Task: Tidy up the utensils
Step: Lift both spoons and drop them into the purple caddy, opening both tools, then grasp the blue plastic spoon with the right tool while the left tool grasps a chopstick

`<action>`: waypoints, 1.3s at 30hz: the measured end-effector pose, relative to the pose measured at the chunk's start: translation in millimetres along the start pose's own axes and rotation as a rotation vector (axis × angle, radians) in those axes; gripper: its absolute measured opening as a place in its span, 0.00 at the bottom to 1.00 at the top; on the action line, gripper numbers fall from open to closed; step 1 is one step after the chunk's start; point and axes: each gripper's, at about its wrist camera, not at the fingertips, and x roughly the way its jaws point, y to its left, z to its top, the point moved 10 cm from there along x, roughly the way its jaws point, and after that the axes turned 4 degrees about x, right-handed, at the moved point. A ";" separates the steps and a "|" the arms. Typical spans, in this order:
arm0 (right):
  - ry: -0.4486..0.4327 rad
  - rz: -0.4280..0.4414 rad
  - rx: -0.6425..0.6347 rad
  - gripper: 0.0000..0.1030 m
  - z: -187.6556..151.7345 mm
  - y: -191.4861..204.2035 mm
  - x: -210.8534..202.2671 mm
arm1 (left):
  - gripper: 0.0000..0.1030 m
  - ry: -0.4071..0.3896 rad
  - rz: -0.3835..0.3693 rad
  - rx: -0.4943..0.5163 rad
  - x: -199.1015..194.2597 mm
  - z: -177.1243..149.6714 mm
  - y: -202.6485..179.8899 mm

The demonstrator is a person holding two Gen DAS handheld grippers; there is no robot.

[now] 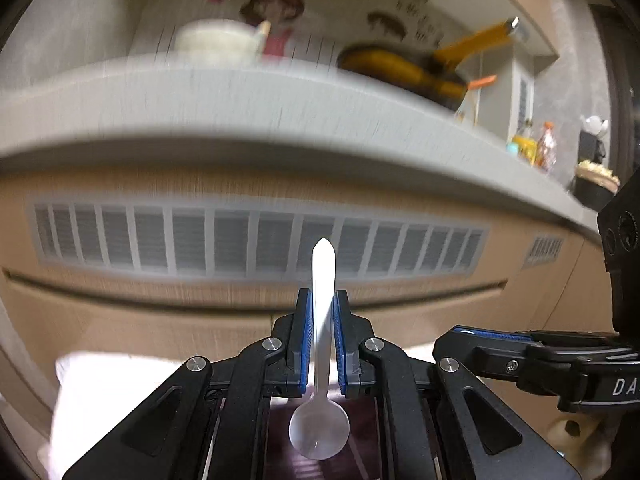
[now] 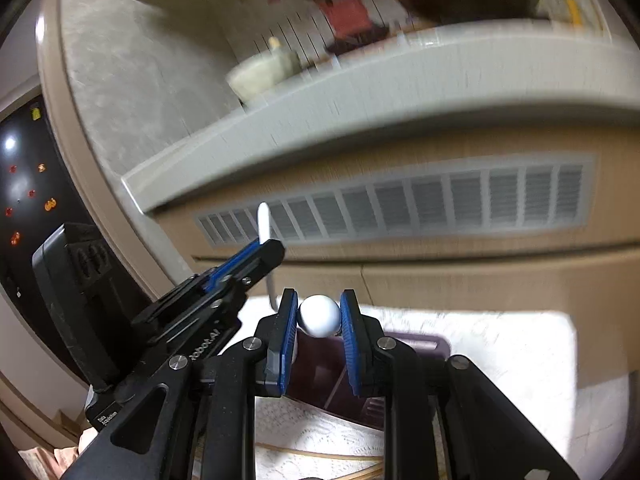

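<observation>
My left gripper point(image 1: 323, 300) is shut on the handle of a white plastic spoon point(image 1: 322, 320). The spoon's handle points up and away, and its round bowl hangs low between the gripper arms. In the right wrist view my right gripper point(image 2: 319, 300) has its blue pads on both sides of the spoon's bowl point(image 2: 319, 316). The left gripper point(image 2: 256, 248) shows there at the left with the spoon's handle tip above it. The right gripper's finger point(image 1: 500, 340) reaches in from the right in the left wrist view. A dark purple tray point(image 2: 400, 352) lies below on a white cloth.
A grey countertop edge point(image 1: 280, 120) runs across above a wooden cabinet front with a vent grille point(image 1: 256, 240). On the counter stand a cream bowl point(image 1: 216, 40) and a yellow pan point(image 1: 404, 68). A white lace cloth point(image 2: 500, 344) lies under the tray. Chopsticks point(image 2: 340, 460) lie on the cloth.
</observation>
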 end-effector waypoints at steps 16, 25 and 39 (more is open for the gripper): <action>-0.001 -0.189 -0.085 0.50 -30.3 -27.3 -3.4 | 0.40 0.146 0.043 -0.041 -25.2 -67.9 14.7; 0.014 -0.412 -0.203 0.91 -77.7 -63.6 -51.0 | 0.67 0.231 0.029 -0.030 -80.5 -128.2 -5.3; 0.217 -0.439 -0.363 0.97 -182.7 -76.5 -61.0 | 1.00 0.316 0.028 0.037 -121.0 -190.1 -25.4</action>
